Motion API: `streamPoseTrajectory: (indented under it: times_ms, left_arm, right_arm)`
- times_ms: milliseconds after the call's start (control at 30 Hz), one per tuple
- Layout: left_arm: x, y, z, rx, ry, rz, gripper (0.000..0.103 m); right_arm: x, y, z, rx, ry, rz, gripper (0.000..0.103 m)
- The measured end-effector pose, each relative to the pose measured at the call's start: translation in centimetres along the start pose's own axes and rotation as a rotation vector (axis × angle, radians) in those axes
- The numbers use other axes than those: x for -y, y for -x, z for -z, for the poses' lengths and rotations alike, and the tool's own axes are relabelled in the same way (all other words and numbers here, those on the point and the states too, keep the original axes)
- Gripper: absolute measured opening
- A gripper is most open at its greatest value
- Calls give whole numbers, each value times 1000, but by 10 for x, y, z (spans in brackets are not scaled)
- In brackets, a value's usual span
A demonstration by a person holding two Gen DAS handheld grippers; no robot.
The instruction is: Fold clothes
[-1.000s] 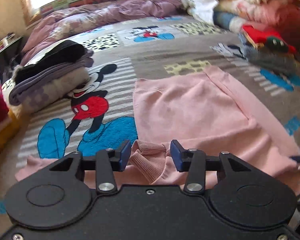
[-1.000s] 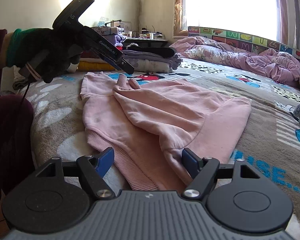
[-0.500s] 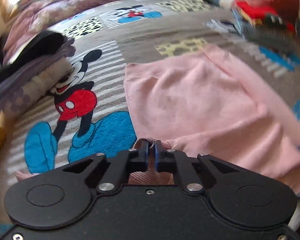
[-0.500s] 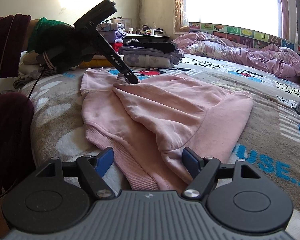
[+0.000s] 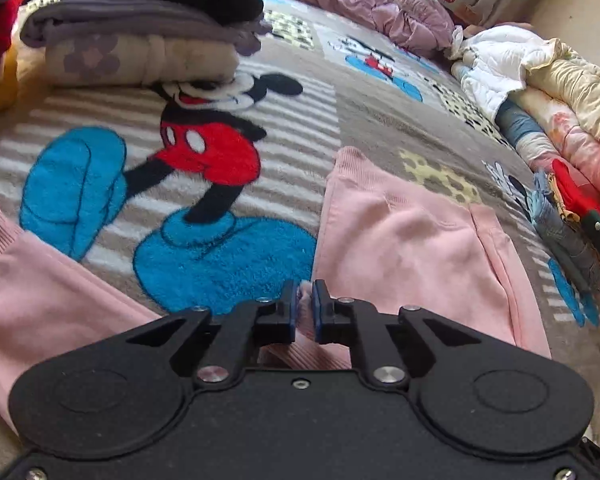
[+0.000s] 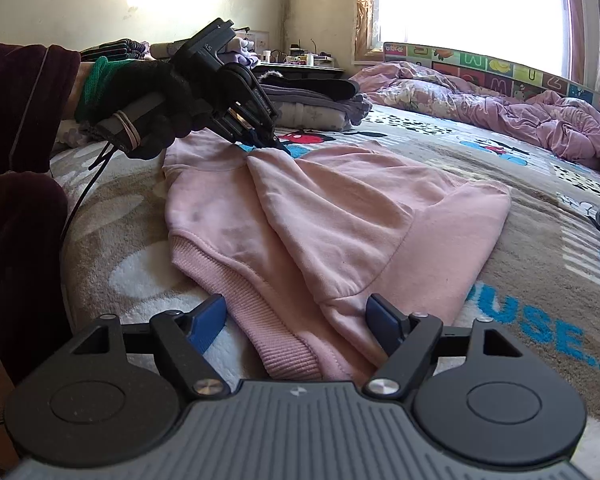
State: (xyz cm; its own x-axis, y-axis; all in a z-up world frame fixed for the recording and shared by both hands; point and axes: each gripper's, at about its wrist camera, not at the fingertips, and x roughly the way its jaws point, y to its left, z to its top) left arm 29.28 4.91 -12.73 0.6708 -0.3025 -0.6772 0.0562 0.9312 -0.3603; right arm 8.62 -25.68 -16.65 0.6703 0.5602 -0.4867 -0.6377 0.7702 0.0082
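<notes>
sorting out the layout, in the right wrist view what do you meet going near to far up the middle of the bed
right gripper → pink sweatshirt → left gripper pinching its far edge → folded clothes stack → purple duvet → window

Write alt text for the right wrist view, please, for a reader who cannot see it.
A pink sweatshirt lies partly folded on a cartoon-print blanket; the left gripper, held in a black-gloved hand, pinches its far edge. The right gripper is open just above the near ribbed hem.
</notes>
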Motion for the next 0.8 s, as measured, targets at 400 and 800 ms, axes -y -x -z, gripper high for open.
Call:
streamPoseTrajectory:
  times_ms: [400, 800]
  left_arm:
    - [70, 25, 48, 4, -442, -12, 9]
    - [76, 15, 39, 52, -348, -29, 5]
  right_arm:
    - [0, 1, -3, 10, -12, 7, 78]
    - [0, 1, -2, 7, -5, 9, 78]
